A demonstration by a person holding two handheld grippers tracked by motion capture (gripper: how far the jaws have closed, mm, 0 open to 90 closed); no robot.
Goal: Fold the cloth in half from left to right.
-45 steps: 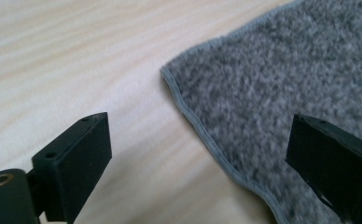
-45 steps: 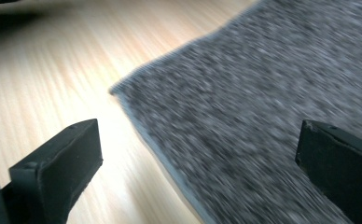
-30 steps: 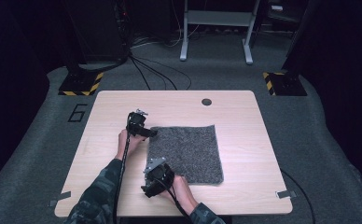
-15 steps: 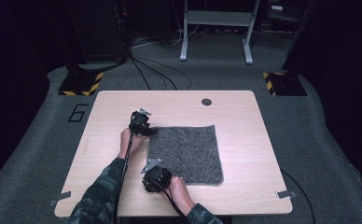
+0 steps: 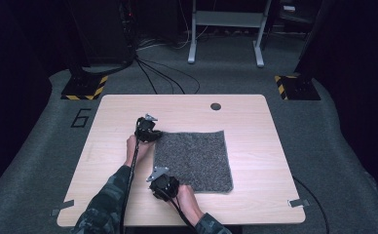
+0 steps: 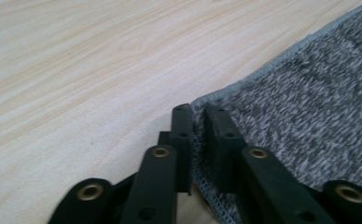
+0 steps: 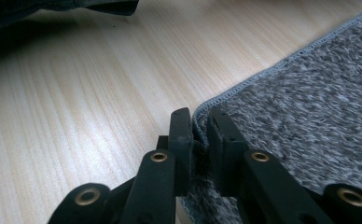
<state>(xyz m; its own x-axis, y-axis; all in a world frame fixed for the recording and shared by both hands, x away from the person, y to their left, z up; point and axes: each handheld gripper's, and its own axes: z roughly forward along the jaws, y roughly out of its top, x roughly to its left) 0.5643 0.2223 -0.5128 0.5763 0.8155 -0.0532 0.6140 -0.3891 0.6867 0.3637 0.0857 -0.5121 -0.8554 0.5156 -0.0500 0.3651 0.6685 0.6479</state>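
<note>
We log a grey carpet square (image 5: 193, 161) lying flat on the light wood worktop (image 5: 255, 122), a little left of centre and toward the person's side. Its edges run roughly parallel to the worktop's edges.

The left gripper (image 5: 148, 130) sits at the square's far left corner. In the left gripper view, the left gripper (image 6: 198, 122) has the stitched border of the carpet square (image 6: 309, 107) pinched between its jaws, the edge lifted slightly and standing up in the narrow gap. These jaws have just been closing, with the carpet edge between them; they now clamp it.

The right gripper (image 5: 161, 184) sits at the near left corner. In the right gripper view, the right gripper (image 7: 198, 122) likewise has a fold of the carpet square (image 7: 309, 102) squeezed between its jaws (the pile bulges out just below the pads). These jaws too have just been closing on the corner and now grasp it.

Both forearms enter from the bottom of the high view; the left one wears a camouflage sleeve (image 5: 104, 209). A cable trails back from each gripper along the arms.

Elsewhere on the worktop: a small dark round grommet (image 5: 216, 106) near the far edge, well apart from the square. The rest of the carpet square lies flat on the wood.
</note>
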